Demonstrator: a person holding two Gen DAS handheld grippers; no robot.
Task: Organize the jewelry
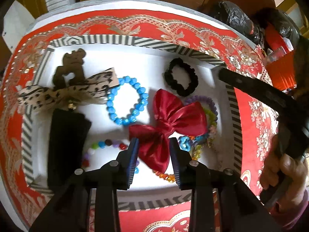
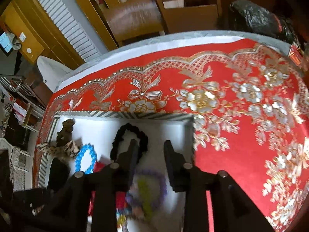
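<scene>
A white tray with a striped rim [image 1: 135,40] holds the accessories. In the left wrist view my left gripper [image 1: 154,145] is open, its fingers on either side of the lower wing of a red satin bow [image 1: 170,119]. Around it lie a blue bead bracelet [image 1: 126,100], a black scrunchie [image 1: 180,77], a leopard-print bow [image 1: 63,94], a black pouch [image 1: 66,145] and several coloured bead bracelets [image 1: 204,135]. My right gripper [image 2: 150,147] is open and empty above the tray's far right part, beside the black scrunchie [image 2: 125,129].
The tray [image 2: 123,114] sits on a red and gold patterned tablecloth [image 2: 241,116]. Black plastic bags [image 1: 235,19] and an orange box [image 1: 280,71] stand at the table's far right. A wooden chair [image 2: 164,9] stands beyond the table edge.
</scene>
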